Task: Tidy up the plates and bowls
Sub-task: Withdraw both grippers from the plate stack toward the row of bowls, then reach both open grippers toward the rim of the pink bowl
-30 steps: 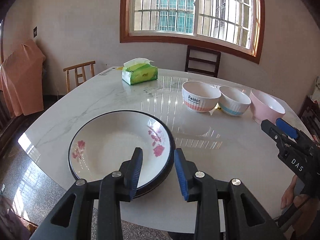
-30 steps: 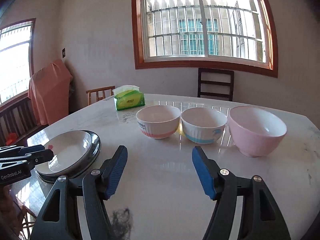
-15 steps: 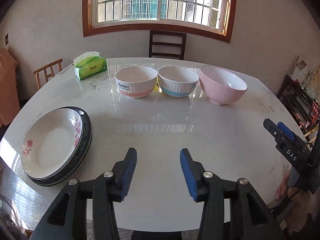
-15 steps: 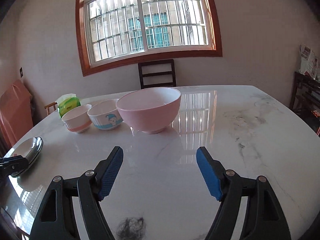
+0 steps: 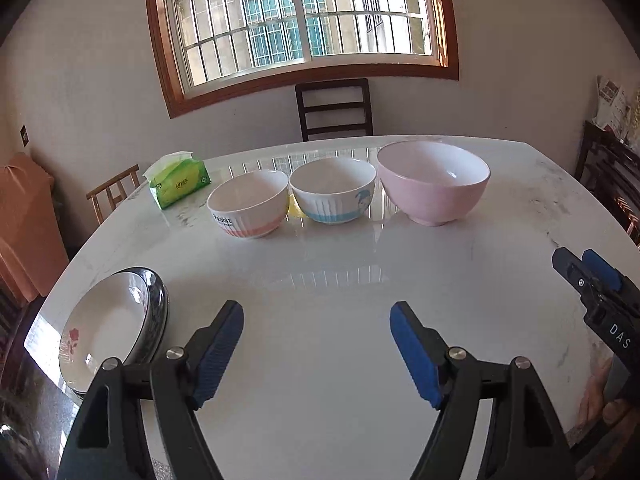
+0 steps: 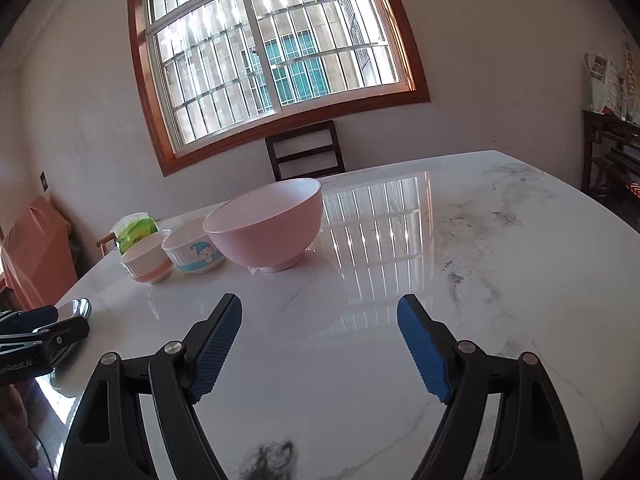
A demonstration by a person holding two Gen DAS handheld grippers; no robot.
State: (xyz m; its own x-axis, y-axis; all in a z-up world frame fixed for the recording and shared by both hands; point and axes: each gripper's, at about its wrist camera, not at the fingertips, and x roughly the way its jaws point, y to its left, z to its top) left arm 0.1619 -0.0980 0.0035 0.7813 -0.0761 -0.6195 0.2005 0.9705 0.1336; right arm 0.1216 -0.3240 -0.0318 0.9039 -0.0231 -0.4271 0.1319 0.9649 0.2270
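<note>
White marble table [image 5: 328, 340] is carrying three bowls in a row: orange-banded bowl [image 5: 248, 209], blue-banded bowl [image 5: 333, 196], pink bowl [image 5: 433, 181], with a floral plate [image 5: 105, 328] sitting at the near left edge. Green tissue pack [image 5: 178, 183] is lying behind the bowls. Left gripper [image 5: 317, 350] and right gripper [image 6: 319, 350] are both opening wide, holding nothing, hovering over bare tabletop.

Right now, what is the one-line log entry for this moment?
left gripper: opening, empty | right gripper: opening, empty | three bowls: in a row, unstacked | plates: stacked at table edge
</note>
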